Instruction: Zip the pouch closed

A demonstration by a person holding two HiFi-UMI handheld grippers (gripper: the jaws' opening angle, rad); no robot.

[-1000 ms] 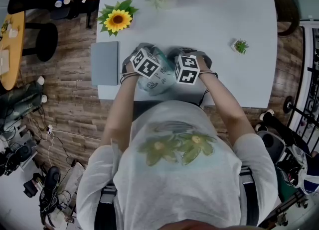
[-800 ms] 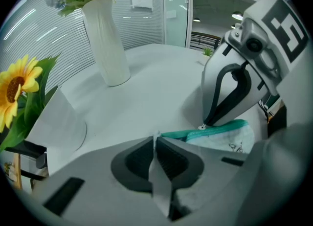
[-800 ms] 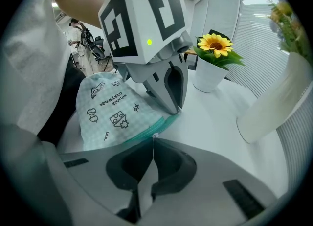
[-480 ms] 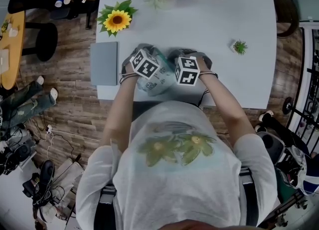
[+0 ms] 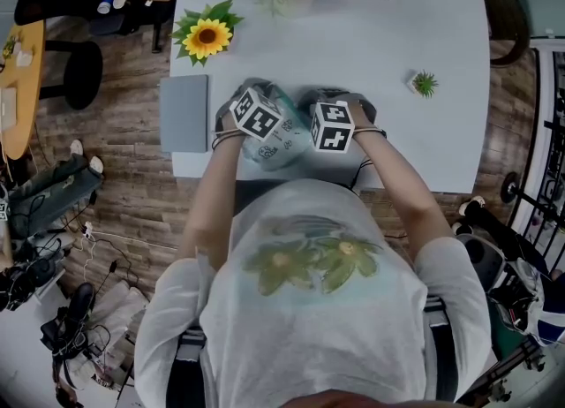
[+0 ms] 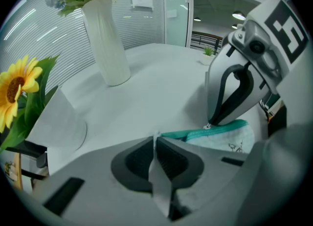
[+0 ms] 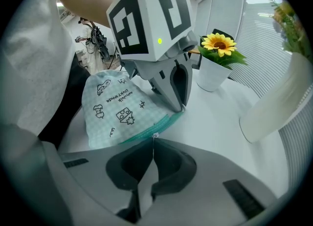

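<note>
A pale teal checked pouch point(image 5: 281, 145) with small doodles lies at the near edge of the white table point(image 5: 397, 35). Its teal zipper edge point(image 6: 217, 132) runs between my two grippers. My left gripper point(image 6: 156, 141) is shut on a thin fabric tab at the pouch's end. My right gripper point(image 7: 153, 141) is shut on the small metal zipper pull point(image 7: 155, 135). In the head view the two marker cubes point(image 5: 257, 113) sit side by side over the pouch and hide both sets of jaws. Each gripper view shows the other gripper's tips down at the zipper line.
A potted sunflower point(image 5: 207, 35) stands at the table's far left, with a white vase of flowers point(image 6: 108, 44) behind it. A small green plant point(image 5: 425, 83) sits to the right. A grey flat pad point(image 5: 185, 112) lies at the left table edge.
Both grippers and the pouch hold still. On the floor at the far left, a person's legs have shifted.
</note>
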